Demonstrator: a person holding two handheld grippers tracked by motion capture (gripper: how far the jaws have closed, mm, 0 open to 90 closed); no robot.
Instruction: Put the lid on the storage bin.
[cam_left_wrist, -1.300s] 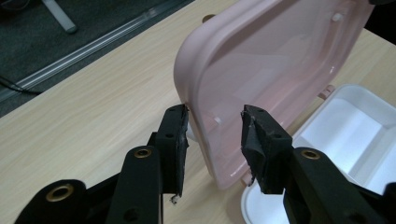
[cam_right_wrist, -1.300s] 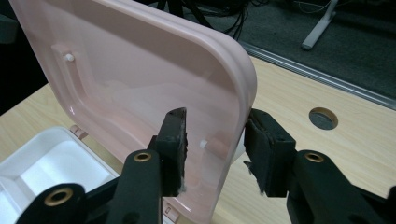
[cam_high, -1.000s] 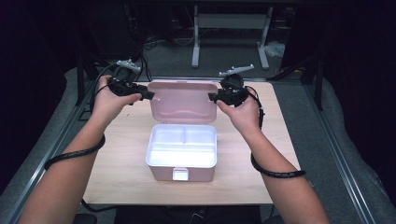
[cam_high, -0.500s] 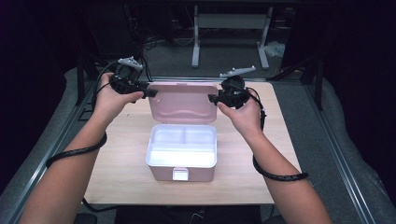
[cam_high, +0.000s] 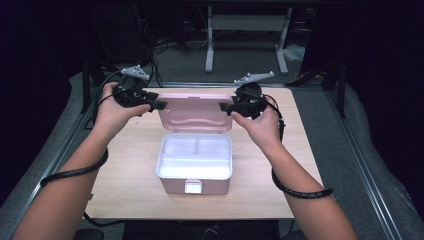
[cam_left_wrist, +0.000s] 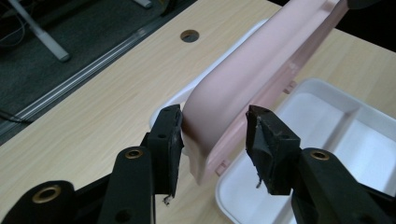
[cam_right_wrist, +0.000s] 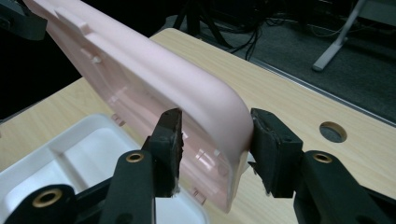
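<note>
Both jaw pairs have just been opening: left gripper (cam_high: 159, 105) and right gripper (cam_high: 225, 108) now spread, straddling the raised pink plastic lid (cam_high: 195, 111) of the white-lined box (cam_high: 194, 161) mid-table, apparently released, box open.

One pale pink plastic lunch box (cam_high: 194, 177) with a white inner tray, split into two compartments. One pink hinged lid (cam_high: 195, 111), standing open. One small white latch tab (cam_high: 193, 186) on the front wall. Two black two-jaw grippers: left gripper (cam_high: 159, 105), right gripper (cam_high: 224, 109), two jaws each. Two grey three-cornered plates, one atop each. One light wooden table (cam_high: 125, 175), with one round cable hole (cam_left_wrist: 189, 35). Two forearms, two coiled black cables.
</note>
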